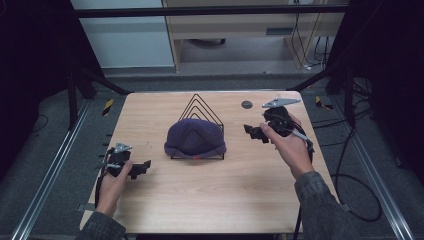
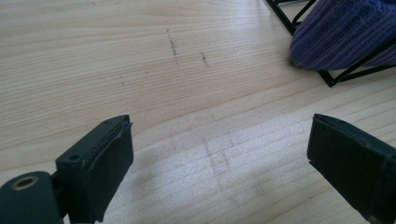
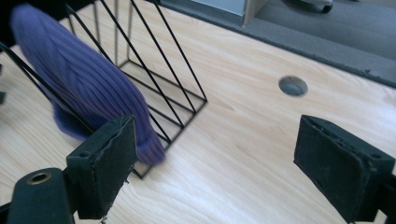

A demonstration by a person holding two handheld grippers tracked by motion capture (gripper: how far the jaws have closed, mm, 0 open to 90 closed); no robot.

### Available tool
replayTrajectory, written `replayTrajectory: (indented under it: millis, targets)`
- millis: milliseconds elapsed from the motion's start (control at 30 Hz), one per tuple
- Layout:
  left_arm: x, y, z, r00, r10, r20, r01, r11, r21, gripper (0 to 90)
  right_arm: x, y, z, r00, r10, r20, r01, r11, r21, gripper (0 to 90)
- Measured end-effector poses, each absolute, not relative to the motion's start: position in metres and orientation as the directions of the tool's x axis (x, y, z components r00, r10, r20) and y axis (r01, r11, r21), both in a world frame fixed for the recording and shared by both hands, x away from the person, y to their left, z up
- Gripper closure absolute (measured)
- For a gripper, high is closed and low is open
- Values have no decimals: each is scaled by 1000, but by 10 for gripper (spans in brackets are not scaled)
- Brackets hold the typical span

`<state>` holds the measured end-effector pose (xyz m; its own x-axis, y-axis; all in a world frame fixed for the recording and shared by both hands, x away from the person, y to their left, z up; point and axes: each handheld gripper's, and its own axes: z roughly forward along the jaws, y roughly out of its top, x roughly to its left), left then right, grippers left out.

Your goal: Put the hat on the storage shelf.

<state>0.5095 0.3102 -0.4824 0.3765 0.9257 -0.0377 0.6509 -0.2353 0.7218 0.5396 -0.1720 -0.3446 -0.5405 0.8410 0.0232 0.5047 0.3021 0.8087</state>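
Observation:
A purple knit beanie (image 1: 194, 139) rests in a black wire rack (image 1: 201, 107) of triangular dividers at the table's middle. My left gripper (image 1: 141, 167) lies low on the table to the left of the rack, open, with nothing between its pads (image 2: 109, 158); the beanie's edge (image 2: 341, 32) shows at the upper right of the left gripper view. My right gripper (image 1: 254, 132) hovers to the right of the rack, open and empty. In the right gripper view the beanie (image 3: 88, 84) and the wire rack (image 3: 163, 70) are to the left, beyond the left pad (image 3: 109, 163).
The light wooden table (image 1: 210, 195) has a round grey hole (image 1: 247, 104) near its back right corner, which the right gripper view also catches as a grey hole (image 3: 293, 86). Cables (image 1: 350, 165) trail off the table's right side. Black frame bars stand around the table.

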Motion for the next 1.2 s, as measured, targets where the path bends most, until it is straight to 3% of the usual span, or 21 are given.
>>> replayTrajectory:
  millis: [400,1200]
  targets:
    - [510,312,-485,379,925,-24,649,-247,719,65,521,-212,-403,-478,877,54,563,259,784,132]
    - [514,307,-497,410,912,-23,702,-299,646,48,498,-231,-498,-388,914,120,691,202,694,120]
